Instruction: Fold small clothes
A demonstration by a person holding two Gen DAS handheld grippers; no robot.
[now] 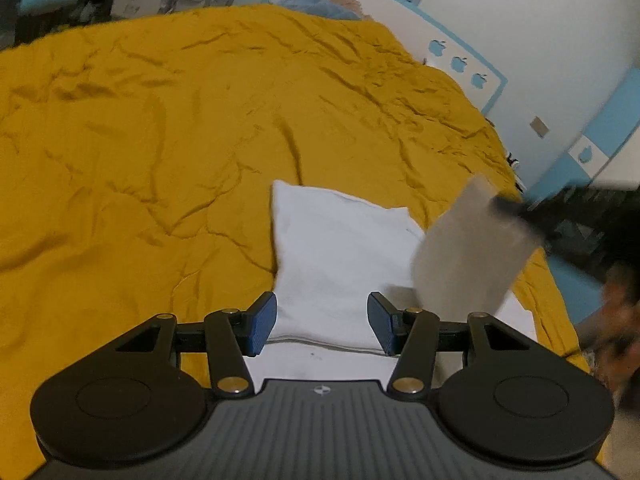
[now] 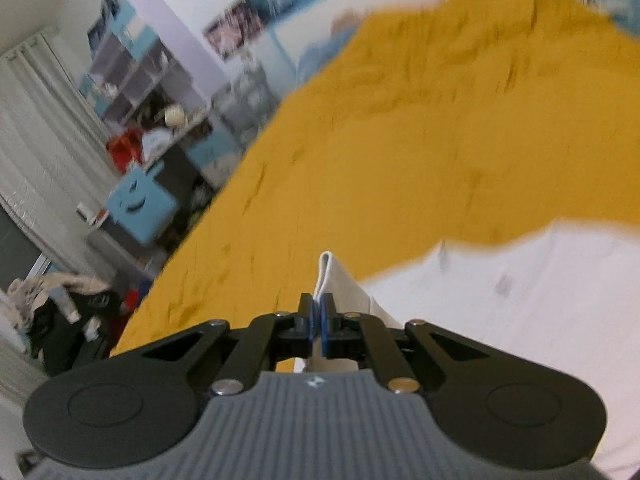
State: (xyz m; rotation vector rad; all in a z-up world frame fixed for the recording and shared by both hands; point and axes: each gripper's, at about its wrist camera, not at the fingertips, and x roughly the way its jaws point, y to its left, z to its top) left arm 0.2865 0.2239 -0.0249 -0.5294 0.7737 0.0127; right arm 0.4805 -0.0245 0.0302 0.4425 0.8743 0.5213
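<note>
While my right gripper (image 2: 316, 320) pinches the white cotton garment's (image 1: 332, 248) lifted flap mid-fold, my left gripper (image 1: 322, 322) hovers wide above it; next, lay the flap flat.

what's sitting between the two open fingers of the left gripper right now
In the left wrist view, only the white garment lying on the yellow bedspread shows between the left gripper fingers; neither finger touches it.

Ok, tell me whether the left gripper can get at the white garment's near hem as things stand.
Probably yes. The left gripper is open, with the white garment lying flat on the yellow bedspread between and just beyond its fingers. The flap lifted by the right gripper hangs off to the right, apparently clear of that hem.
</note>
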